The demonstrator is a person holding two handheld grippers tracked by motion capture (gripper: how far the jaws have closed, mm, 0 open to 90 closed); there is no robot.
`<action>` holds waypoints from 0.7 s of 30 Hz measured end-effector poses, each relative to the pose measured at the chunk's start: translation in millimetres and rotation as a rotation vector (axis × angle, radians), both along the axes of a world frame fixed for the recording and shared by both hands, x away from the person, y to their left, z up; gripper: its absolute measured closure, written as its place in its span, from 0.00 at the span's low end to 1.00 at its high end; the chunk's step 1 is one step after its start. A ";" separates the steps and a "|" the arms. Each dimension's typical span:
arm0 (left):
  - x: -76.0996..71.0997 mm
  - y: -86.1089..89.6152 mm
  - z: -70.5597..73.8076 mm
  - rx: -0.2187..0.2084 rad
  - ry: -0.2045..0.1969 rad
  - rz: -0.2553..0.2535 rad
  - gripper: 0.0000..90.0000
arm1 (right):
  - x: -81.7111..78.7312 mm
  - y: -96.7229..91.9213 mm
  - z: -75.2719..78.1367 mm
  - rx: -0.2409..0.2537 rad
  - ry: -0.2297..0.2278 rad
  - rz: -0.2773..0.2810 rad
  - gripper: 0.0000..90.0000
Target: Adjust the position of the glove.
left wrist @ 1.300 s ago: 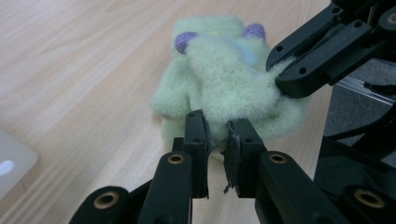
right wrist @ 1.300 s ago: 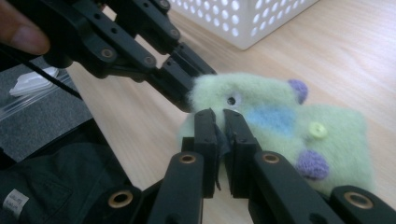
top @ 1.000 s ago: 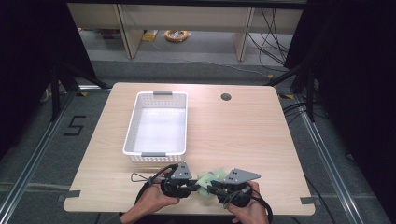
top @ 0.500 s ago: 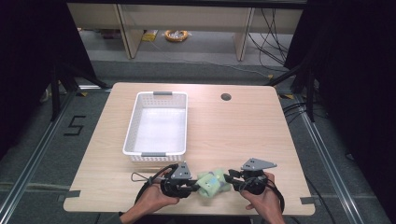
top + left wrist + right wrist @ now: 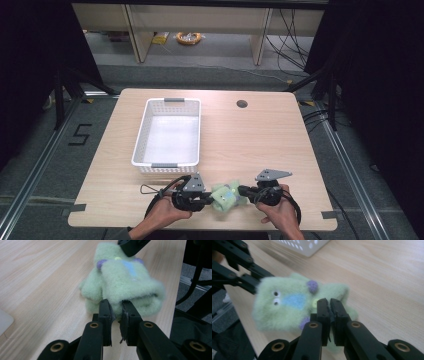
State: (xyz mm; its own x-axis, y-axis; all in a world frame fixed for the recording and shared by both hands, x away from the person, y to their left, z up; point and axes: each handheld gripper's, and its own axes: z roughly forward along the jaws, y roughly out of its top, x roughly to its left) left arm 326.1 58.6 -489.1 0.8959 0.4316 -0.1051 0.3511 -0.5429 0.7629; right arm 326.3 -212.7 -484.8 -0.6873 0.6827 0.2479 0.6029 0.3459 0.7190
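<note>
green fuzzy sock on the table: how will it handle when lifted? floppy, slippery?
Likely floppy: the green fuzzy sock lies folded and bunches where the left gripper pinches it. Probably light and not slippery, given its fleecy pile. The right gripper grips another edge, so it may sag between them.

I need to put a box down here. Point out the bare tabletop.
Free: the wide stretch right of the white basket, up to the cable hole, and the strip along its left. Crowded: the near edge, where both claws grip the green fuzzy sock.

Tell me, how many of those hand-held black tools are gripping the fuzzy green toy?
2. The left tool pinches the green toy at its left end; the right tool, whose jaws have just been closing, pinches fabric at its right end. The toy lies near the table's front edge.
</note>
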 end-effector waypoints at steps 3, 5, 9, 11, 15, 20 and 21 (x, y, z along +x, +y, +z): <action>3.5 0.5 3.1 -0.001 -0.014 0.009 0.89 | -11.5 -2.4 9.4 0.044 -0.013 -0.009 0.96; 4.7 0.2 4.1 -0.003 -0.007 0.018 0.89 | -18.2 -2.7 11.8 0.070 -0.003 -0.025 0.96; 9.4 -0.6 3.8 0.008 -0.011 0.022 0.89 | -26.4 -2.7 7.3 0.094 0.031 -0.047 0.96; 11.3 -1.7 3.3 0.002 -0.005 0.029 0.89 | -24.5 -4.0 4.7 0.068 0.002 -0.036 0.96; 14.5 -2.8 0.4 -0.010 0.010 0.042 0.89 | -23.3 -2.0 -1.3 0.066 0.023 -0.036 0.96; 17.0 -2.3 -3.8 -0.013 0.019 0.045 0.88 | -20.2 -5.1 -7.9 0.048 0.046 -0.044 0.95; 17.8 -1.5 -4.1 -0.002 0.015 0.043 0.88 | -20.0 -5.6 -8.2 0.042 0.049 -0.040 0.95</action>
State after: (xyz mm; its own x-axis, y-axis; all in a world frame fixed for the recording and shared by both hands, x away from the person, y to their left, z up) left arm 343.9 57.1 -493.2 0.8750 0.4692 -0.1189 0.3850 -0.5257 0.7586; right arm 306.3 -218.3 -493.0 -0.6460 0.6977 0.3097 0.6507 0.2911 0.7014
